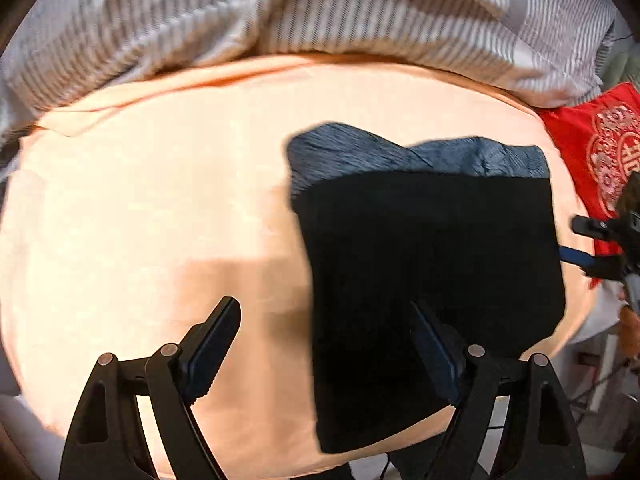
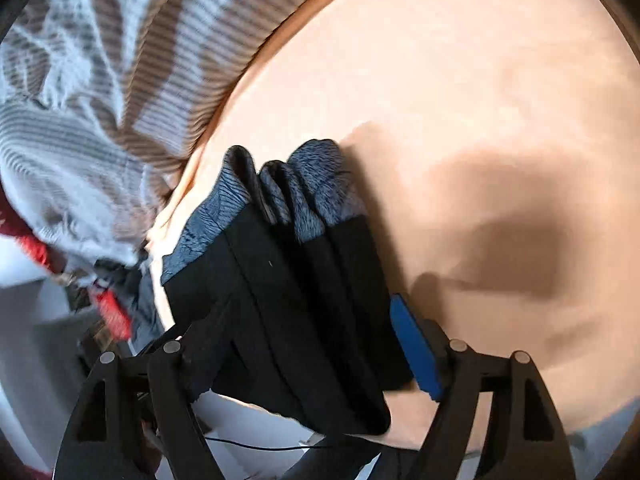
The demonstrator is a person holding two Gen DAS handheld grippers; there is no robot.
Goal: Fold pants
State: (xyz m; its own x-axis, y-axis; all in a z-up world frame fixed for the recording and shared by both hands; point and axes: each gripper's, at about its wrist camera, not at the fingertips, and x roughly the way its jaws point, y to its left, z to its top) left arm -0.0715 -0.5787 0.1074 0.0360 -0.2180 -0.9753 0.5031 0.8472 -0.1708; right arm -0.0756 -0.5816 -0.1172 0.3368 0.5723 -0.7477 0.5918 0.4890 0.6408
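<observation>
Your black pants with grey-blue lining (image 1: pixel 432 264) lie folded on the peach bed sheet (image 1: pixel 160 200) near its edge, both your left hand-held gripper (image 1: pixel 326 354) and right hand-held gripper (image 2: pixel 308 344) spread apart and gripping nothing, so a careless nudge could slide the stack off.

Right claw (image 2: pixel 316 344) spread wide, fingers either side of folded black pants (image 2: pixel 288 304). Grey-blue lining (image 2: pixel 320 184) showing at pants' far end, ahead of claw. Peach bed sheet (image 2: pixel 480 100) ahead and right. Striped grey-white blanket (image 2: pixel 120 80) bunched far left. Red fabric (image 2: pixel 112 316) blurred, left of claw.
</observation>
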